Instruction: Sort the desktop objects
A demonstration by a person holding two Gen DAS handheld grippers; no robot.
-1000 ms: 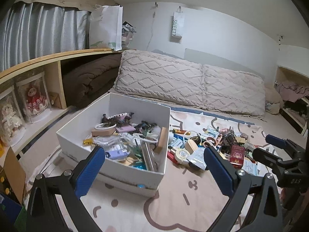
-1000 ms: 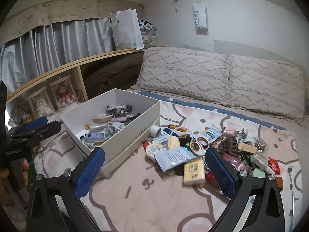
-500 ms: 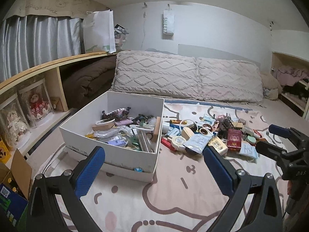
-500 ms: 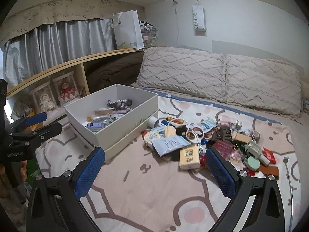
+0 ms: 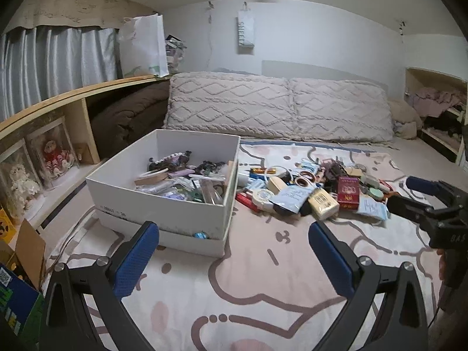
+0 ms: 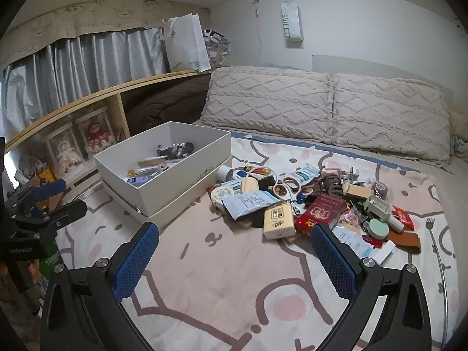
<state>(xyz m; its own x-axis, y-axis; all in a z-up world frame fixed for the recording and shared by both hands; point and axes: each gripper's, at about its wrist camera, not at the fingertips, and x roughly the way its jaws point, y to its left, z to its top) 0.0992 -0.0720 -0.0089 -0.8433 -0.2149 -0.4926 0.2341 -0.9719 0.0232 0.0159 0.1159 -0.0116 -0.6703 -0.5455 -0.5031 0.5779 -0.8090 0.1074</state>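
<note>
A white box [image 5: 158,204] [image 6: 181,184] holding several small items stands on the bed, resting in its lid. To its right lies a pile of loose objects [image 5: 316,187] [image 6: 307,201]: a red packet [image 6: 320,213], a yellow soap bar [image 6: 278,219], a blue-white sachet [image 6: 248,203], a green round tin [image 6: 378,228]. My left gripper [image 5: 232,256] hangs open and empty over the blanket, short of the box. My right gripper [image 6: 234,257] is open and empty too, in front of the pile. Each gripper shows at the edge of the other's view.
Two knitted pillows [image 5: 278,108] line the back wall. A wooden shelf [image 5: 58,102] with dolls in clear cases and a brown quilt runs along the left. Cardboard boxes [image 5: 17,278] sit at the bed's left edge. A fork [image 6: 431,228] lies on the blanket at right.
Both grippers have pulled back and up from the box and pile, which now look farther away. Both stayed open and empty.
</note>
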